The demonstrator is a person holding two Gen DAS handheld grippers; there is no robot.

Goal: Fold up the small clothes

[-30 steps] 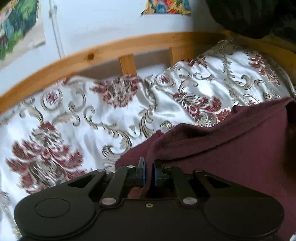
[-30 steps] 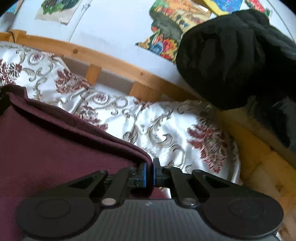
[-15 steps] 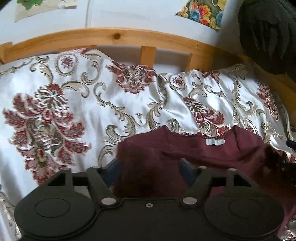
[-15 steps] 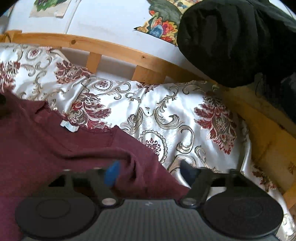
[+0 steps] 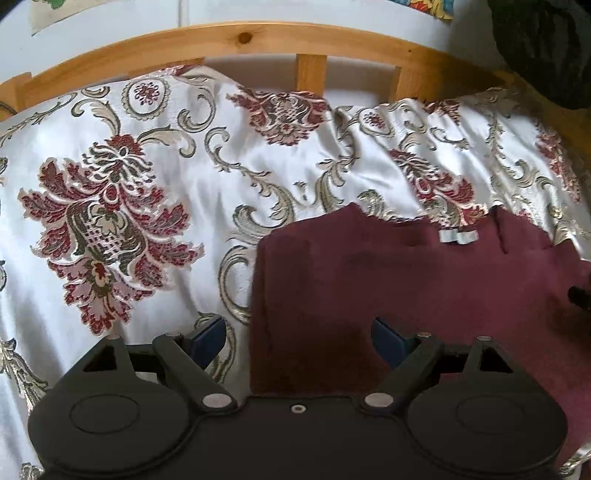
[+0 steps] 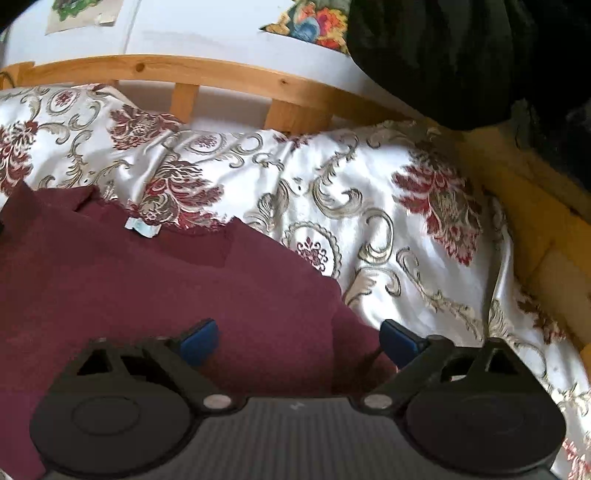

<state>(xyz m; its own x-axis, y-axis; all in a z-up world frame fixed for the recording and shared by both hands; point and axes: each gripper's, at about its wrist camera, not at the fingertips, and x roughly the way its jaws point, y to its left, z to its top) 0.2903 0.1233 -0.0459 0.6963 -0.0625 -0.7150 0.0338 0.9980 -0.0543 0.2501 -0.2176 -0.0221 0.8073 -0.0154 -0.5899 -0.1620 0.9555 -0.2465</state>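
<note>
With both the left gripper (image 5: 299, 334) and right gripper (image 6: 299, 338) opening wide, empty, the maroon garment (image 5: 388, 288) could be rumpled by dragged fingertips.

A white satin bedspread (image 5: 207, 192) with dark red flowers and grey-gold scrolls covers the bed. Behind it runs a slatted pine bed rail (image 5: 243, 37) against a pale wall (image 6: 207, 29) bearing colourful pictures (image 6: 314, 26). A black bundle (image 6: 454, 62) looms at the right.

Both wrist views angled down, close – sharing maroon garment (image 5: 406, 288), bedspread (image 6: 369, 206)
</note>
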